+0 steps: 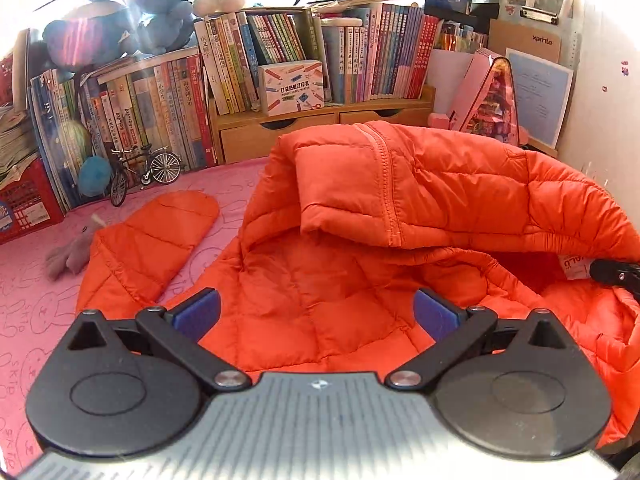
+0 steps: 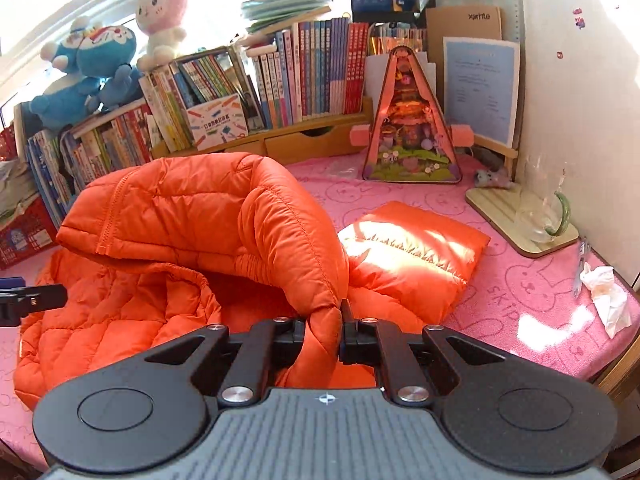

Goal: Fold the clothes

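Pink cloth printed with rabbit outlines (image 2: 532,288) covers the desk, which is hemmed at the back by rows of books (image 1: 376,56), plush toys (image 2: 88,68) and a wooden drawer shelf (image 1: 280,132). On it lies the orange puffer jacket (image 1: 320,292), one front panel lifted and folded over by the right gripper (image 2: 323,332), whose fingers are clamped on the fabric, while the left gripper (image 1: 316,312) hovers over the lining with its blue pads (image 1: 198,312) spread wide. A model bicycle (image 1: 140,172), a triangular toy house (image 2: 408,128), a glass cup (image 2: 540,216) on a wooden board and a crumpled tissue (image 2: 608,300) crowd the edges.
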Action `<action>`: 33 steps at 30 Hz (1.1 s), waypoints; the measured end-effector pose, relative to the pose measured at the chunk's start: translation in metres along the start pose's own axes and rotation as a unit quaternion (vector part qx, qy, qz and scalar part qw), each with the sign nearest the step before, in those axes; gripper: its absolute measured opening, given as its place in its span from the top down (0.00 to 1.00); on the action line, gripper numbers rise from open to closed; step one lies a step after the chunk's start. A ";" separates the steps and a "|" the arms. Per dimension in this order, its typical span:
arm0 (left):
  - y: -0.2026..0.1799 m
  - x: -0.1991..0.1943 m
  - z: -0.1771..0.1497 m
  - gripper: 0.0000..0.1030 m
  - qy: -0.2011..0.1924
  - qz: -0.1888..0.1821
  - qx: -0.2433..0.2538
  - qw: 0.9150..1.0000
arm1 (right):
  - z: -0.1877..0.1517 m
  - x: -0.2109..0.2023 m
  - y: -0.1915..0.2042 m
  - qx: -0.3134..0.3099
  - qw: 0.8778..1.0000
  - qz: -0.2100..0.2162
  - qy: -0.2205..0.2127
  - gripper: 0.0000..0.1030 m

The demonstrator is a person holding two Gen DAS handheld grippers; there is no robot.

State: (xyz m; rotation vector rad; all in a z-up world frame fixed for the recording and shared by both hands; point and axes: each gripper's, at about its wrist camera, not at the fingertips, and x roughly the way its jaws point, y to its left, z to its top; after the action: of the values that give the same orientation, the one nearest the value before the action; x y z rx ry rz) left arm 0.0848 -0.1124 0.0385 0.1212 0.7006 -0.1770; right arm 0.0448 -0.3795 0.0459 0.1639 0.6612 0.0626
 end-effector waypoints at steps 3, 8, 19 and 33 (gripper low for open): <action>-0.014 0.024 0.006 0.00 0.024 0.024 0.001 0.999 | -0.002 -0.013 -0.006 0.006 1.000 0.016 -0.009 0.88; -0.015 0.055 0.018 0.00 0.051 0.057 -0.024 0.997 | -0.011 -0.031 -0.021 0.018 0.999 0.025 -0.015 0.88; -0.011 0.083 0.026 0.00 0.070 0.112 -0.026 0.991 | -0.006 -0.032 -0.021 -0.049 0.997 -0.033 -0.043 0.85; 0.015 0.066 0.012 0.00 0.081 0.029 -0.053 0.995 | 0.030 0.092 0.063 -0.222 0.973 -0.069 0.008 0.37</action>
State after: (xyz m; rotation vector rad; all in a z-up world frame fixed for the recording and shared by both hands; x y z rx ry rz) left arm 0.1452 -0.1079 0.0056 0.0537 0.8650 -0.0737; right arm 0.1353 -0.3117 0.0243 -0.3130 0.6573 0.0767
